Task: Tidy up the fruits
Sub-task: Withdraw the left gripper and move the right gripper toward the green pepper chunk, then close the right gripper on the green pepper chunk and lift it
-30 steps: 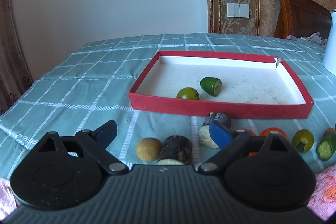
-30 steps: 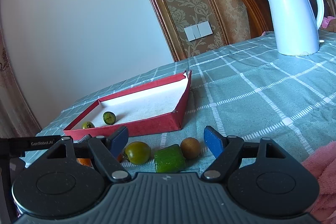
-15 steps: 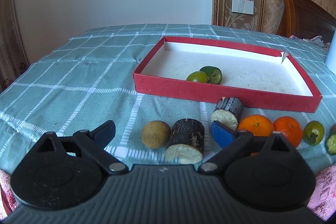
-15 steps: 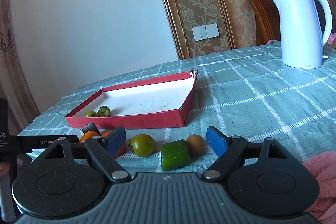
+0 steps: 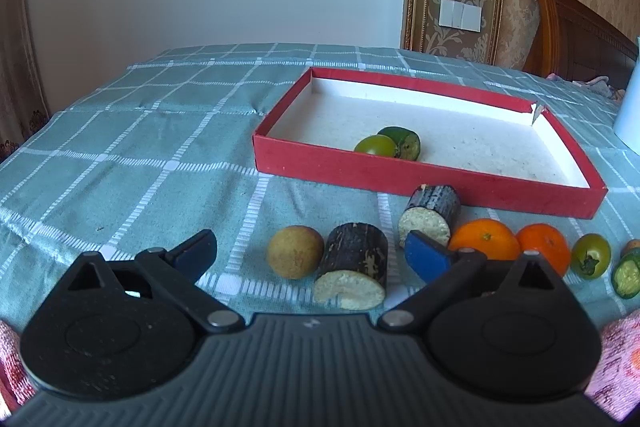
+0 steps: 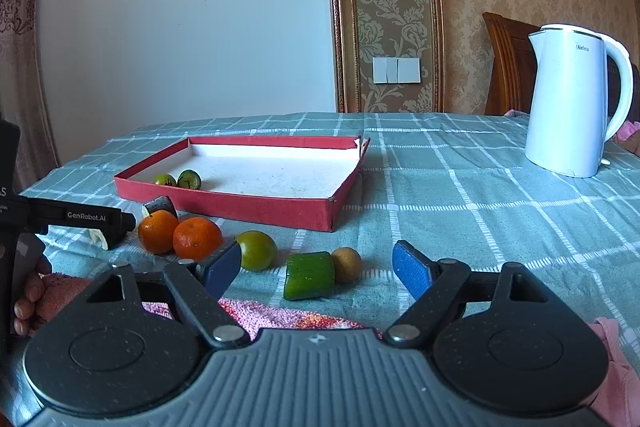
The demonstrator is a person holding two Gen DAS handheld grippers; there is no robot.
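Left tongs (image 5: 310, 257): spread wide and just been opening further. A round tan-brown fruit (image 5: 295, 256) and a dark-skinned cut cylinder with a pale end (image 5: 353, 269) sit in the gap, neither touched by the blue pads.

Right tongs (image 6: 316, 265): spread, though they have just been closing somewhat. A green cut chunk (image 6: 309, 275) and a small brown round fruit (image 6: 346, 264) lie between them, not gripped.

The shallow red cardboard tray with a white floor (image 5: 420, 183) rests on the teal checked tabletop (image 5: 140, 155). It holds two green fruits (image 5: 387, 143) touching each other near its front wall.

In front of the tray lie a second dark cylinder (image 5: 432, 213), two oranges (image 6: 180, 234) side by side and a green tomato-like fruit (image 6: 256, 250).

A white electric kettle (image 6: 572, 99) stands well apart, at the far right.
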